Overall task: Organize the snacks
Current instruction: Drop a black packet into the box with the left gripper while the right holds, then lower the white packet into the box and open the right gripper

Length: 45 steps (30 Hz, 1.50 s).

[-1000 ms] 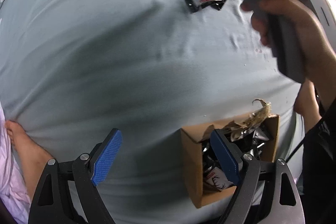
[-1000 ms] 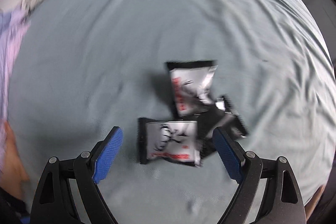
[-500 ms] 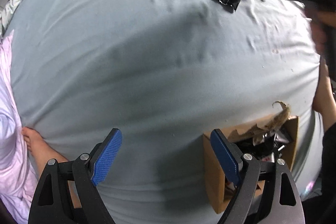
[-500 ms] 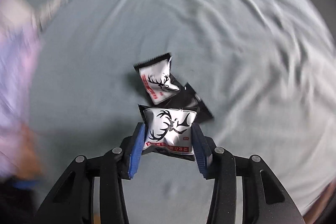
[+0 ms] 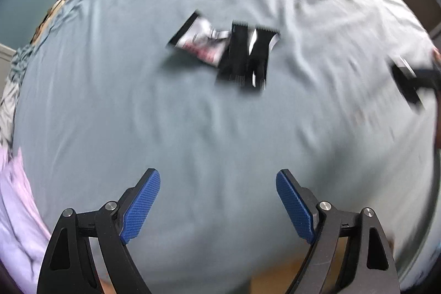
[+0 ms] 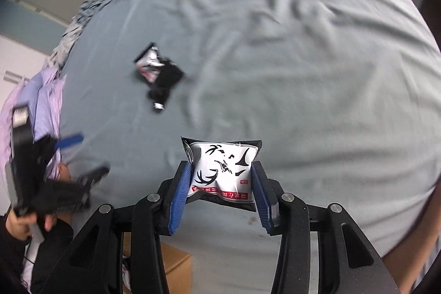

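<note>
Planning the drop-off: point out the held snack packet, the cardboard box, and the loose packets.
held snack packet [image 6: 223, 170], right wrist view, white printed front
cardboard box [image 6: 176, 270], right wrist view, brown side wall
loose packets [image 5: 242, 57], left wrist view, black wrapper

bare wrinkled bed sheet [image 5: 220, 134] lies ahead of the left gripper [image 5: 217, 200]; two overlapping snack packets [image 5: 228, 51] sit toward the far edge.

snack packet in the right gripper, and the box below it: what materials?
Snack packet: looks like glossy printed plastic film, crinkled and puffed, crimped top edge, held between the right gripper pads. Box: plain brown matte cardboard, apparently uncoated.
</note>
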Each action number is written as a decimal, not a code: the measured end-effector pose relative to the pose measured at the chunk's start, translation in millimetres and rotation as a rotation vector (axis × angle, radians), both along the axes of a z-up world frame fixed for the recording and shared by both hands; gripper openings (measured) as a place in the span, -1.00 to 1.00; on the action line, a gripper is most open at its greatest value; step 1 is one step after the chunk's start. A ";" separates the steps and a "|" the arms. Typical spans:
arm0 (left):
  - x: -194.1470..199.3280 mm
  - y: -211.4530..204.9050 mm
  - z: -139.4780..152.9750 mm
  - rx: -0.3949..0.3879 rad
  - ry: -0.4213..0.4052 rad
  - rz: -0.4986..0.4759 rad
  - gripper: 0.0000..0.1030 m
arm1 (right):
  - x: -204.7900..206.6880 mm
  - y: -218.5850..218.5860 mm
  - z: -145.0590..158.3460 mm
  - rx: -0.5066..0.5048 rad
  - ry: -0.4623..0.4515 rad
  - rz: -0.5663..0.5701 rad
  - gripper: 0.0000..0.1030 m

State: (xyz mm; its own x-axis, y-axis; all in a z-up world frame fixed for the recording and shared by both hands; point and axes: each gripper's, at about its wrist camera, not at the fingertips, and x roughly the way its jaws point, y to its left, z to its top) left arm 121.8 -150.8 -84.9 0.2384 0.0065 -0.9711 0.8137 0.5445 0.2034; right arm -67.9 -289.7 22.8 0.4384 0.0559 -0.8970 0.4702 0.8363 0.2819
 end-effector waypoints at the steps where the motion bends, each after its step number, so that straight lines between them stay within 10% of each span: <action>1: 7.0 -14.4 -5.5 0.008 -0.009 0.011 0.69 | -1.7 -5.7 -2.8 0.036 -0.005 -0.013 -0.18; 10: 78.9 -90.5 -58.0 -0.032 0.084 0.281 0.66 | 2.7 -17.2 -20.2 0.148 -0.005 -0.037 -0.18; 14: 82.1 -86.5 -50.6 -0.075 0.143 0.327 -0.23 | -3.9 -24.6 -18.8 0.184 -0.029 -0.049 -0.18; 18: 61.1 -70.5 -33.7 -0.069 0.218 0.317 -0.25 | -12.7 -27.2 -15.4 0.198 -0.028 -0.078 -0.17; 33: -81.3 80.5 129.4 -0.099 0.263 0.060 -0.27 | -38.7 83.2 72.6 0.007 -0.036 0.093 -0.17; 37: -125.6 112.2 128.2 -0.087 0.310 0.005 -0.22 | -53.7 98.9 99.8 0.032 -0.069 0.059 -0.17; 42: -158.1 129.6 107.3 -0.118 0.359 -0.041 0.46 | -63.1 130.3 119.7 0.004 -0.055 0.084 -0.16; 45: -157.4 131.4 105.0 -0.097 0.358 -0.043 0.48 | -69.2 146.4 127.0 0.001 -0.030 0.105 -0.15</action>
State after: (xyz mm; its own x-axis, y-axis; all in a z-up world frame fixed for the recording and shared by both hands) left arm -35.6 -19.4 20.0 -0.1184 -0.0919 -0.9887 0.8464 0.5114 -0.1489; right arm -137.1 -143.3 149.8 0.4567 0.1039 -0.8835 0.3710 0.8804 0.2952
